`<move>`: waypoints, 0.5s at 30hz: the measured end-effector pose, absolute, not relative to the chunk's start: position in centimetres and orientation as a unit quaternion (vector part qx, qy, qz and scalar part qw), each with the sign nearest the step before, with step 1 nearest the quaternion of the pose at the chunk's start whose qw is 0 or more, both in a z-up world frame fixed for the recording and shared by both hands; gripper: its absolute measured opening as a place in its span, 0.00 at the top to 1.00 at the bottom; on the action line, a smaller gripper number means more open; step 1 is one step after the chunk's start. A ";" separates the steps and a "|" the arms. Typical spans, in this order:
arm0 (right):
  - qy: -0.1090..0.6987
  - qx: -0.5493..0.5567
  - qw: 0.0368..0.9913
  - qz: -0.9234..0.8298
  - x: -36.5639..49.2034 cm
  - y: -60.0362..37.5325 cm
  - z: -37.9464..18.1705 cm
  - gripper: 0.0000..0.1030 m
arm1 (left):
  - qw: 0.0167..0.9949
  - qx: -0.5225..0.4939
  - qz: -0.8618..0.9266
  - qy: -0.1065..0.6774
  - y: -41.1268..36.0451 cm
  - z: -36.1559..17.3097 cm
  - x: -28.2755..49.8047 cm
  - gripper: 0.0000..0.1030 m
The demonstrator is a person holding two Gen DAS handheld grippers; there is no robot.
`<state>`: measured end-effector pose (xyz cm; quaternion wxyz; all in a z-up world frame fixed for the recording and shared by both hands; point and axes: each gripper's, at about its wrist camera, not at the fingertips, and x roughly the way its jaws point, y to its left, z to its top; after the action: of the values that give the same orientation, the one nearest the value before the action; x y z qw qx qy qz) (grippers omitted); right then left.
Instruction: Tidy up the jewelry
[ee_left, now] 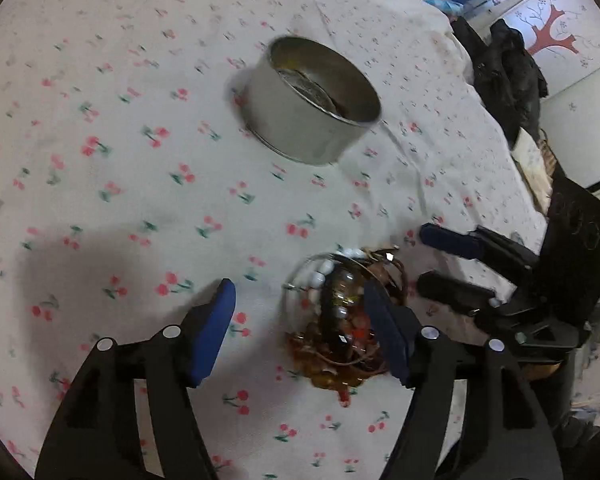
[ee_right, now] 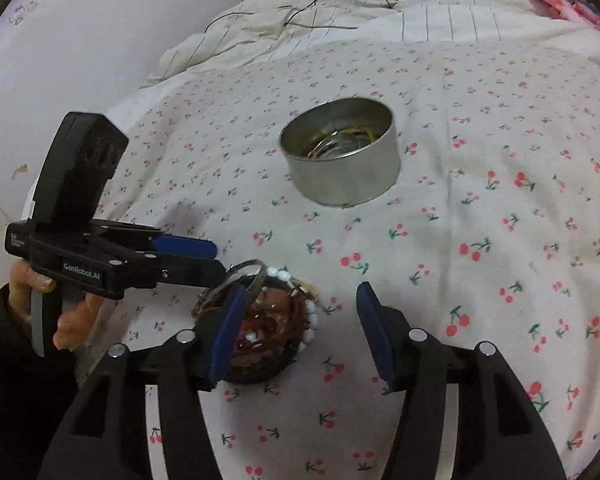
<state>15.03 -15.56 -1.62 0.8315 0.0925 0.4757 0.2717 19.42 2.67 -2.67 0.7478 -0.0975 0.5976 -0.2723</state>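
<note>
Pile (ee_left: 342,320): a heap of bracelets and beads on the cherry-print sheet (ee_left: 100,184), between the two grippers; white beads (ee_right: 308,320) and a metal bangle (ee_right: 252,276) lie on its far side.
Tin (ee_right: 340,156): round and open, further up the sheet, well apart from the pile; some bangles already lie in it.
Left gripper (ee_left: 300,320): fingers spread wide; the pile sits at its right finger, not in the middle of the gap.
Right gripper (ee_right: 296,328): fingers also spread, nothing pinched; the pile is at its left finger, partly hidden behind it.
Nearer: I judge both about equal; each must shift sideways to centre on a piece.
Axis: the pile is roundish, with no clear long axis.
</note>
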 end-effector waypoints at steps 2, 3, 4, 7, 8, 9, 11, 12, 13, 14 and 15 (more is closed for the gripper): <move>0.481 0.092 0.825 0.281 15.0 -15.0 -2.0 0.58 | 0.744 -0.089 -0.275 0.602 2.2 -3.0 19.3 0.38; 0.486 0.084 0.825 0.277 15.0 -14.7 -2.3 0.62 | 0.745 -0.083 -0.275 0.602 1.9 -3.1 19.1 0.38; 0.494 0.077 0.822 0.273 15.1 -14.3 -2.8 0.77 | 0.744 -0.081 -0.278 0.602 1.8 -3.2 19.1 0.38; 0.499 0.067 0.821 0.269 15.0 -13.9 -3.2 0.94 | 0.746 -0.067 -0.291 0.596 1.1 -3.2 18.8 0.83; 0.492 0.068 0.825 0.270 15.0 -14.0 -2.9 0.94 | 0.749 -0.069 -0.295 0.589 1.2 -3.0 18.8 0.93; 0.486 0.071 0.828 0.270 14.9 -14.1 -2.6 0.94 | 0.755 -0.072 -0.298 0.580 1.4 -2.5 18.8 0.95; 0.472 0.089 0.835 0.267 14.9 -15.0 -1.9 0.94 | 0.766 -0.086 -0.298 0.563 2.1 -1.5 18.9 0.96; 0.468 0.096 0.838 0.265 15.0 -15.5 -1.7 0.94 | 0.770 -0.097 -0.298 0.557 2.6 -1.2 19.2 0.96; 0.464 0.103 0.840 0.262 15.1 -15.9 -1.5 0.94 | 0.773 -0.103 -0.296 0.551 3.0 -0.8 19.3 0.96; 0.464 0.108 0.839 0.262 15.2 -16.2 -1.3 0.94 | 0.775 -0.103 -0.295 0.550 3.2 -0.6 19.5 0.96; 0.467 0.111 0.836 0.265 15.3 -16.4 -1.4 0.94 | 0.776 -0.107 -0.295 0.548 3.4 -0.5 19.6 0.96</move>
<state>15.25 -16.38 -1.37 0.8362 0.1111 0.4671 0.2651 19.62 3.45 -0.46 0.7756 -0.1065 0.5478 -0.2950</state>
